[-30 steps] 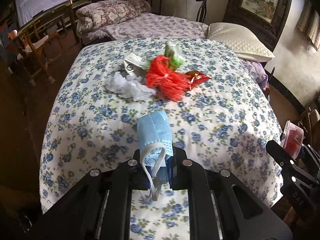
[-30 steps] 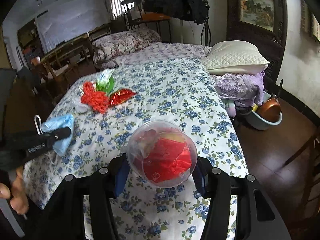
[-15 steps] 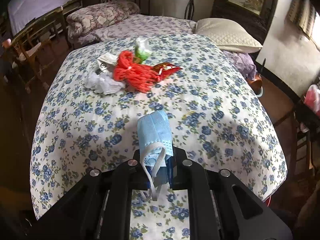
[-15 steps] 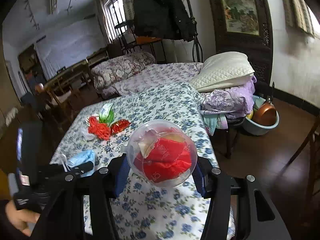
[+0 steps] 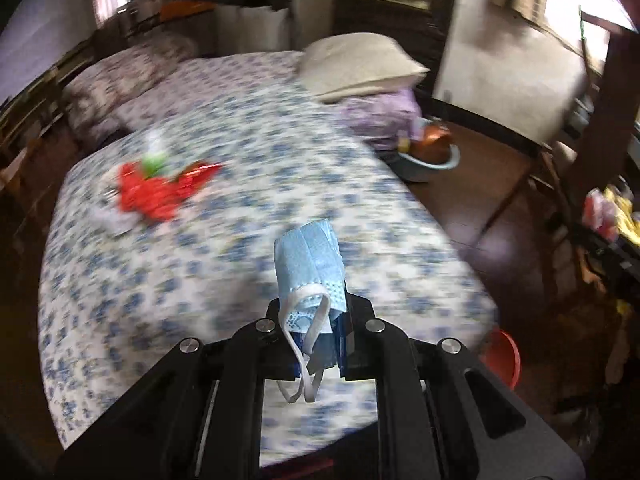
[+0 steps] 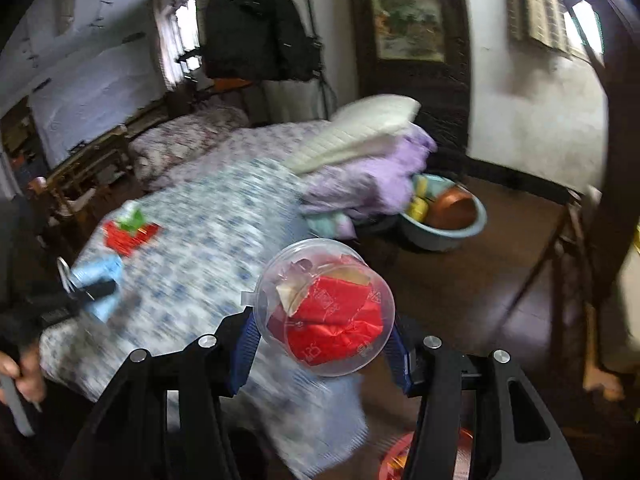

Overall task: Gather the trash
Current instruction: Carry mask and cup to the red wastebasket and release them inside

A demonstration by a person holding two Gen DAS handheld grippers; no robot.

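Observation:
My left gripper (image 5: 316, 332) is shut on a folded blue face mask (image 5: 310, 268), held above the near right part of the flowered bedspread (image 5: 240, 216). It also shows in the right wrist view (image 6: 86, 294) with the mask (image 6: 98, 270). My right gripper (image 6: 324, 340) is shut on a clear plastic cup (image 6: 326, 306) stuffed with red wrappers, held past the bed's corner. A heap of trash stays on the bed: red netting (image 5: 150, 196), a red wrapper (image 5: 200, 170), a green-white packet (image 5: 154, 156).
A red bin (image 5: 502, 358) stands on the floor by the bed's near right corner; its rim shows in the right wrist view (image 6: 400, 456). A blue basin (image 6: 444, 216) with a copper pot sits beyond. Pillow and purple bedding (image 6: 368, 168) lie at the bed's far right.
Both grippers have swung right and pulled back from the bed, each still holding its item. The floor, basin and red bin have come into view. The frames are blurred.

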